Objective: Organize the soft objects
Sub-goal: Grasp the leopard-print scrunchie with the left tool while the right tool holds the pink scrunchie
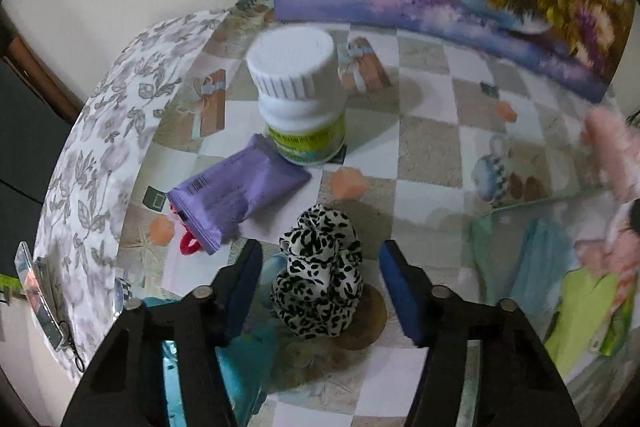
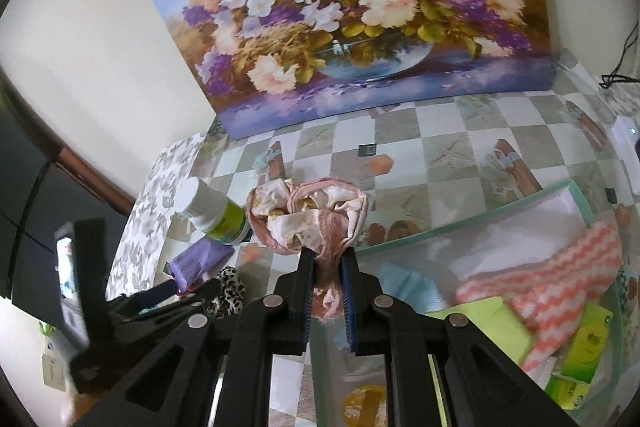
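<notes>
Left hand-held gripper [image 1: 320,279] is spread wide, blue pads either side of the black-and-white leopard-print fabric scrunchie [image 1: 318,273] on the checkered desk [image 1: 424,155], not touching it. Right hand-held gripper [image 2: 325,267] is pinched tight on a pink satin scrunchie [image 2: 308,217], lifted near the mint-rimmed tray [image 2: 460,223].

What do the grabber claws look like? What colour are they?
Both look alike. The left gripper and right gripper have black plastic arms with long cut-out slots and round silver bolts at the joints. Each finger ends in a flat blue pad. No cables, sleeves or printed markings show.
</notes>
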The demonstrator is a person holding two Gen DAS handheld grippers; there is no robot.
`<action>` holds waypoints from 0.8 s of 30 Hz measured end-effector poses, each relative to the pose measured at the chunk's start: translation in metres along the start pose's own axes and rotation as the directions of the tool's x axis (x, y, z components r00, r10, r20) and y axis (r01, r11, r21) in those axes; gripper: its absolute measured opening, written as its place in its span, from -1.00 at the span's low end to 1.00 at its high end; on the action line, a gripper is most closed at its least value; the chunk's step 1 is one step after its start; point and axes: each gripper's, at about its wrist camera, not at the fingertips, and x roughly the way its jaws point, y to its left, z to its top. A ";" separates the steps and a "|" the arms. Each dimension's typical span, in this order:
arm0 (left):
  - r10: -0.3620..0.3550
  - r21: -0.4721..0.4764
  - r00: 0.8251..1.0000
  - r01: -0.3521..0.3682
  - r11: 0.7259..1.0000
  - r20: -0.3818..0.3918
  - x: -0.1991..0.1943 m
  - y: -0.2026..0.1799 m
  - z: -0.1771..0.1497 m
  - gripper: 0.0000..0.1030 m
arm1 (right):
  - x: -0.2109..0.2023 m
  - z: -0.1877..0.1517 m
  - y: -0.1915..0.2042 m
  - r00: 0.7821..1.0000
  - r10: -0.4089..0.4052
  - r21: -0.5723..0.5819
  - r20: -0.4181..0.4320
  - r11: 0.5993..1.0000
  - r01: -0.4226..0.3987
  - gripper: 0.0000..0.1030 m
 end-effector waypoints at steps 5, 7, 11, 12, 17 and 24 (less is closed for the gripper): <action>0.031 0.022 0.999 -0.031 0.999 -0.021 0.015 -0.009 -0.001 -0.06 | -0.001 0.002 -0.002 1.000 0.008 0.006 0.005 1.000 -0.008 -0.73; 0.035 0.032 0.999 -0.034 0.999 -0.024 0.018 -0.011 -0.002 -0.09 | -0.001 0.002 -0.003 1.000 0.009 0.011 0.004 1.000 -0.009 -0.74; 0.063 0.048 0.997 -0.062 0.997 -0.034 0.025 -0.015 -0.005 -0.16 | -0.001 0.002 -0.005 1.000 0.008 0.017 0.002 1.000 -0.008 -0.74; 0.066 0.050 0.997 -0.064 0.997 -0.034 0.025 -0.015 -0.005 -0.18 | -0.002 0.002 -0.005 1.000 0.008 0.018 0.003 1.000 -0.008 -0.74; 0.071 0.075 0.997 -0.069 0.995 -0.024 0.028 -0.020 -0.007 -0.47 | -0.004 0.003 -0.005 1.000 0.012 0.021 0.008 1.000 -0.012 -0.74; 0.050 0.061 0.999 -0.049 0.997 -0.013 0.026 -0.017 -0.006 -0.60 | -0.013 0.007 -0.007 0.999 0.023 0.030 0.030 0.999 -0.024 -0.74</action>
